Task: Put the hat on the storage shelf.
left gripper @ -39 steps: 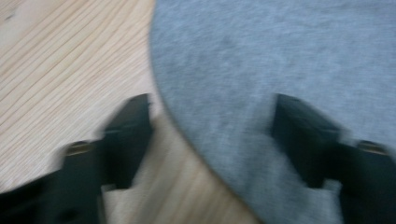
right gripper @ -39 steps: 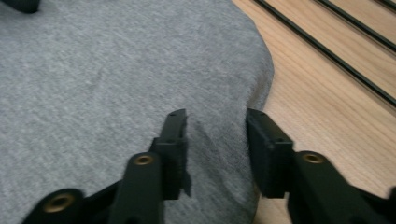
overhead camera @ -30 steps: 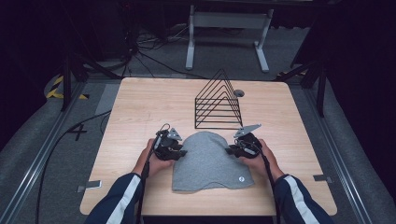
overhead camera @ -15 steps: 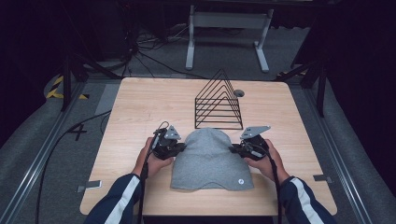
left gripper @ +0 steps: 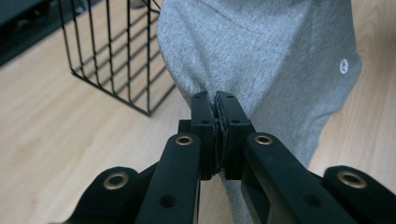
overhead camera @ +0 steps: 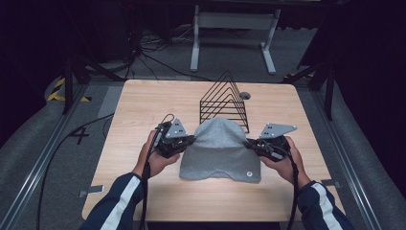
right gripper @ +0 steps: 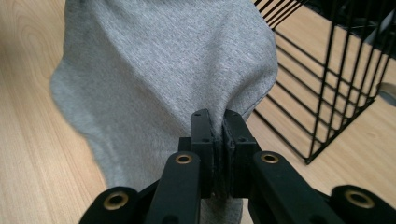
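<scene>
Hanging between my two tongs is a grey cloth [overhead camera: 218, 151], pinched at its two side edges and lifted in the middle so that it humps up, while its near hem lies on the table [overhead camera: 143, 103]. A small round white badge [overhead camera: 248, 175] sits near the cloth's near right corner; in the left gripper view the same badge [left gripper: 344, 66] shows on the far side of the fabric. My left tongs [overhead camera: 187, 140] are clenched on the cloth's left edge: in the left gripper view the two black jaws stand pressed together with a thin fold of grey cloth [left gripper: 261, 51] caught between the pads, and they have just been closing on it. My right tongs [overhead camera: 251, 143] are clenched on the cloth's right edge in the same way; in the right gripper view the cloth [right gripper: 159, 79] is drawn tight up into the shut jaws and drapes away from them. Just behind the cloth, and partly hidden by its raised hump in the high view, stands a black wire rack [overhead camera: 225, 98] with a peaked, three-cornered outline. In the left gripper view the rack [left gripper: 116, 56] is just beside the cloth's far edge; whether they touch I cannot tell. Beside the rack, farther from the cloth, is a small round grey fitting [overhead camera: 245, 96] set in the tabletop. My hands [overhead camera: 155, 155] grip the tongs on either side of the cloth, my sleeves dark with a white stripe.
</scene>
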Available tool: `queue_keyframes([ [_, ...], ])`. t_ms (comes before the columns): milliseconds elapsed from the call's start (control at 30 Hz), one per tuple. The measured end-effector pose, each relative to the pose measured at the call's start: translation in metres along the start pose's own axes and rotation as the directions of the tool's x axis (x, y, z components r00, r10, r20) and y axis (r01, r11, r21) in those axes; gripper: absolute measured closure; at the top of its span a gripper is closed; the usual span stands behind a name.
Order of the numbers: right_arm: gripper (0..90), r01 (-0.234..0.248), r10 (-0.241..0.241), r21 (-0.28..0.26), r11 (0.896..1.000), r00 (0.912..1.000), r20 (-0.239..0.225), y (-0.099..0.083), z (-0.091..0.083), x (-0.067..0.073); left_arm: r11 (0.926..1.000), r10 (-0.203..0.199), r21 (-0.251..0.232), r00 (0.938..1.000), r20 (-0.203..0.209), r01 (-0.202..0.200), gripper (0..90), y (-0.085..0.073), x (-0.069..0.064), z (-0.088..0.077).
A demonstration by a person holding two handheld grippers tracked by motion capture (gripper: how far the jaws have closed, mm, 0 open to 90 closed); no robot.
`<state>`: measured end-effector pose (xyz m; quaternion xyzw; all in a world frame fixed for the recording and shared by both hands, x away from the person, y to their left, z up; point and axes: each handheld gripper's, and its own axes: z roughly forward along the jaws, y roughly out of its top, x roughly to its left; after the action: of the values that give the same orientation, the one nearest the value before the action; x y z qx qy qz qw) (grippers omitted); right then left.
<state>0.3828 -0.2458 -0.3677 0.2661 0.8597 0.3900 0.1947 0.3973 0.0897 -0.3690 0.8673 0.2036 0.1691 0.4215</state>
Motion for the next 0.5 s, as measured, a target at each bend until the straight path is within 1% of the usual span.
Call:
queue_keyframes([
  [67,84.8,0.010,-0.010,-0.008,1.000,0.9999,0.007,0.004,-0.005,-0.002,0.9996,0.027,-0.005,0.9995,-0.019,-0.027,87.0,0.009,-0.001,-0.004],
  [133,84.8,0.027,-0.026,-0.016,1.000,0.9993,0.026,0.010,-0.011,-0.002,0.9991,0.041,-0.008,0.9990,-0.021,-0.041,87.0,0.018,-0.001,-0.008],
  [167,84.8,0.031,-0.030,-0.020,0.999,0.9991,0.030,0.012,-0.013,-0.002,0.9985,0.053,-0.011,0.9983,-0.023,-0.053,87.0,0.022,-0.001,-0.010],
  [267,84.9,0.037,-0.035,-0.045,0.998,0.9984,0.043,0.021,-0.023,-0.003,0.9970,0.074,-0.020,0.9969,-0.029,-0.074,87.0,0.035,0.000,-0.016],
  [300,84.9,0.040,-0.038,-0.051,0.998,0.9982,0.047,0.024,-0.026,-0.004,0.9970,0.070,-0.031,0.9972,-0.027,-0.071,87.0,0.039,0.000,-0.017],
  [333,84.9,0.042,-0.039,-0.056,0.998,0.9977,0.056,0.027,-0.029,-0.004,0.9962,0.075,-0.041,0.9967,-0.031,-0.076,87.0,0.043,0.001,-0.020],
  [367,84.9,0.042,-0.039,-0.056,0.998,0.9977,0.056,0.027,-0.029,-0.004,0.9962,0.075,-0.041,0.9967,-0.031,-0.076,87.0,0.043,0.001,-0.020],
  [400,84.9,0.046,-0.042,-0.065,0.997,0.9970,0.066,0.031,-0.034,-0.005,0.9959,0.075,-0.048,0.9967,-0.032,-0.077,87.0,0.047,0.001,-0.023],
  [433,84.9,0.048,-0.043,-0.074,0.996,0.9964,0.073,0.034,-0.038,-0.007,0.9948,0.075,-0.065,0.9965,-0.036,-0.078,87.0,0.052,0.003,-0.026],
  [467,84.9,0.053,-0.046,-0.097,0.994,0.9961,0.075,0.040,-0.047,-0.010,0.9945,0.075,-0.071,0.9966,-0.034,-0.077,87.0,0.054,0.004,-0.028],
  [500,84.9,0.055,-0.047,-0.108,0.993,0.9956,0.081,0.043,-0.051,-0.011,0.9937,0.073,-0.082,0.9963,-0.044,-0.077,87.0,0.058,0.005,-0.030],
])
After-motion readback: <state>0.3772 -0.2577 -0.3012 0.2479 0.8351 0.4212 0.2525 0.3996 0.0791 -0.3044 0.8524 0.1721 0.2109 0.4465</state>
